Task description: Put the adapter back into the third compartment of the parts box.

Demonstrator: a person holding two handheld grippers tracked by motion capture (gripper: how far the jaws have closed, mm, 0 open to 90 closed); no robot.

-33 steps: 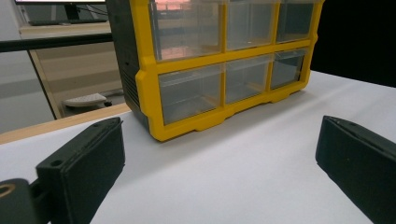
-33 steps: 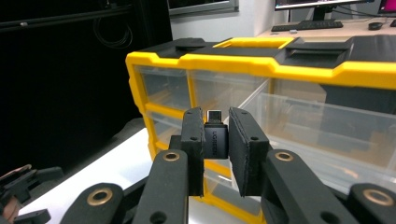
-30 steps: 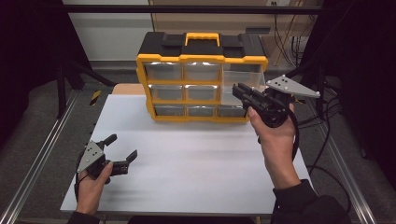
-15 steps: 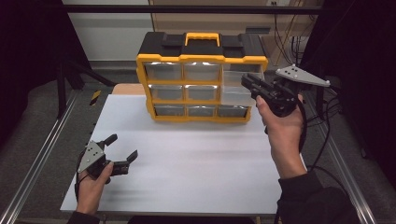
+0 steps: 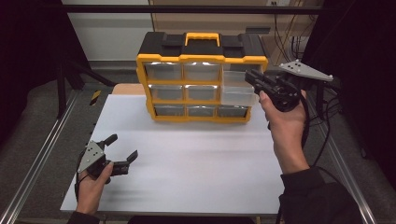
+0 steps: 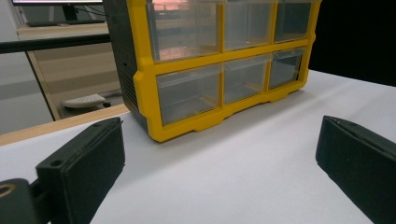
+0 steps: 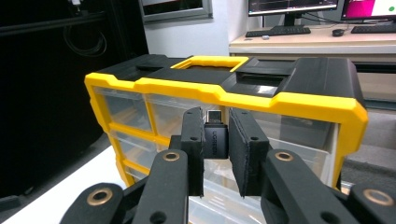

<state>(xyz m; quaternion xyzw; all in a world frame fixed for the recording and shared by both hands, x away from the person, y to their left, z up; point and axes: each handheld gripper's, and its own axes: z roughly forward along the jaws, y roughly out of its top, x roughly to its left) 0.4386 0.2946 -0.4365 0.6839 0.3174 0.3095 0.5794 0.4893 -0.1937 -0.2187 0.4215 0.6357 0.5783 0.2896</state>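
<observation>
1. The right gripper [image 7: 217, 154] is clenched on a small black adapter [image 7: 215, 135], which sits upright between the two pads with its metal plug end pointing up.
2. In the high view the right gripper [image 5: 252, 77] hangs in the air at the far right of the table, just in front of the right column of the organizer [image 5: 201, 79].
3. The middle right drawer [image 5: 237, 91] of the organizer is pulled out toward the near side, and the gripper's tip sits above it; whether the adapter is over the open drawer or just beside its rim is hard to tell from this height.
4. The organizer is yellow and black with a yellow carry handle on top and three rows of clear drawers, and it stands at the far edge of the white table [image 5: 196, 158].
5. The left gripper [image 5: 125, 151] rests low at the near left of the table, well apart from the organizer, in the person's left hand [image 5: 91, 186].
6. Its jaws stand released and wide apart, with bare tabletop between them in the left gripper view [image 6: 219, 172].
7. The person's right hand [image 5: 285, 121] carries the right gripper from below, a dark sleeve at the near right edge.
</observation>
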